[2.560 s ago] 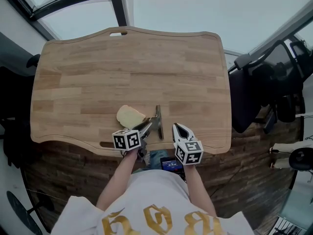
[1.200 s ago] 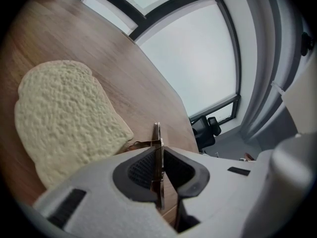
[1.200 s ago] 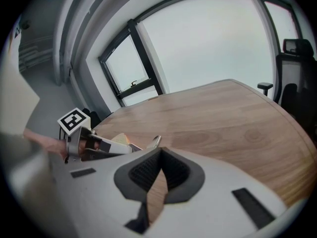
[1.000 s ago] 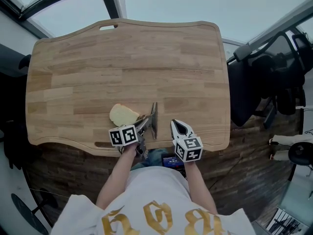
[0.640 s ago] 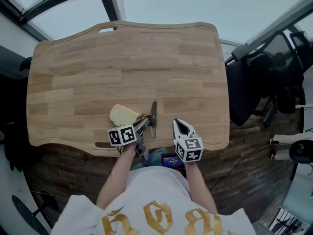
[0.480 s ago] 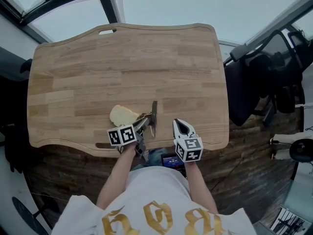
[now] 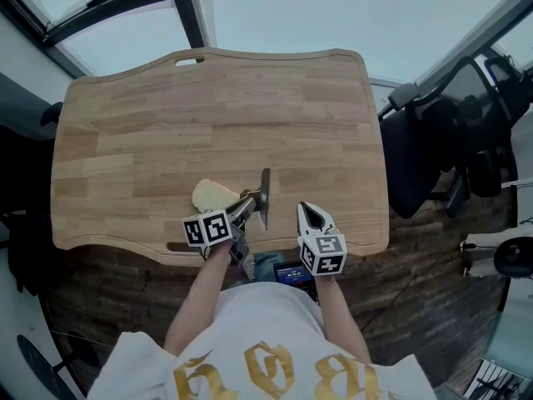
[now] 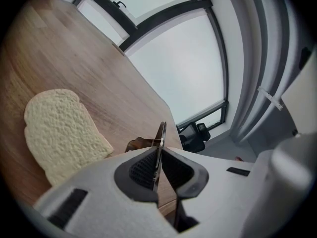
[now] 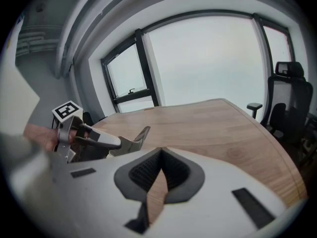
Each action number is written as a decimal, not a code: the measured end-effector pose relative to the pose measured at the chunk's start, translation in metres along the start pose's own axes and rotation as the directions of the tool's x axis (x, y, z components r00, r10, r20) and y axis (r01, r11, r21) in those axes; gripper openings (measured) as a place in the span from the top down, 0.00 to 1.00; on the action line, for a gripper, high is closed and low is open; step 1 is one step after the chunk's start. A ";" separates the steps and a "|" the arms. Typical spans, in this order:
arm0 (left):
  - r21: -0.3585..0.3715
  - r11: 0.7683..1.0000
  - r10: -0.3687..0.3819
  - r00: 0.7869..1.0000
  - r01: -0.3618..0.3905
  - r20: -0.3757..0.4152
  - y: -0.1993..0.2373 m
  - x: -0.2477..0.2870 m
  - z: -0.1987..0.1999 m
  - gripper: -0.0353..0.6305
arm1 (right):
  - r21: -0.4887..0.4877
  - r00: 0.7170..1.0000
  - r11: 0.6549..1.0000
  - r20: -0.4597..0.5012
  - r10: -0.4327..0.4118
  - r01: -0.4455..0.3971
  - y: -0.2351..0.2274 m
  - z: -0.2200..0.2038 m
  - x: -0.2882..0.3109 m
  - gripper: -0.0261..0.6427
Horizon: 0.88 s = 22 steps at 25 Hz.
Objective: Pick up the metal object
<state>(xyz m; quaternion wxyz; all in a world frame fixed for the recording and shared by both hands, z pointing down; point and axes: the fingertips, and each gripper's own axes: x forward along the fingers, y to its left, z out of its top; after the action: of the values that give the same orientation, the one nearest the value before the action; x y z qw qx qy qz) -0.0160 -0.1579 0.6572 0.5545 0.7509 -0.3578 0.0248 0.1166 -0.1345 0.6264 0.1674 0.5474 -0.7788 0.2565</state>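
A flat metal object [image 7: 263, 197] with a thin blade stands tilted over the wooden table [image 7: 216, 107], near its front edge. My left gripper [image 7: 247, 204] is shut on it; in the left gripper view the blade [image 8: 161, 133] shows edge-on, pinched between the pads of the left gripper [image 8: 157, 155]. A slice of bread [image 7: 214, 196] lies just left of it, also seen close up as the bread [image 8: 62, 130]. My right gripper [image 7: 309, 217] hovers to the right, shut and empty; the right gripper [image 9: 159, 170] looks across at the metal object [image 9: 137, 138].
A black office chair [image 7: 450, 132] stands off the table's right side and shows again as the chair [image 9: 290, 98]. Large windows run behind the table's far edge. A small dark device [image 7: 287, 275] sits below the near edge, by the person's body.
Almost nothing beyond small shifts of the head view. The left gripper keeps its hold on the metal object beside the bread; the right gripper stays shut where it was.
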 end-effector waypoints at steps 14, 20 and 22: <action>0.083 0.995 -0.075 0.987 0.064 0.142 -0.036 -0.049 0.042 0.89 | -0.033 0.995 0.999 0.102 -0.026 0.029 0.019 0.045 -0.021 0.94; 0.110 0.989 -0.115 0.972 0.094 0.203 -0.054 -0.075 0.058 0.89 | -0.050 0.985 0.998 0.174 -0.016 0.025 0.036 0.069 -0.034 0.94; 0.119 0.986 -0.137 0.966 0.113 0.221 -0.063 -0.081 0.064 0.89 | -0.063 0.980 0.998 0.198 -0.006 0.018 0.042 0.078 -0.036 0.94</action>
<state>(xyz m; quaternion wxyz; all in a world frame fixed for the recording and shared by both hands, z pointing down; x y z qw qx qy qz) -0.0636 -0.1631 0.5456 0.4696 0.7982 -0.3692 -0.0778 0.0916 -0.1412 0.5348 0.1084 0.5692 -0.7961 0.1748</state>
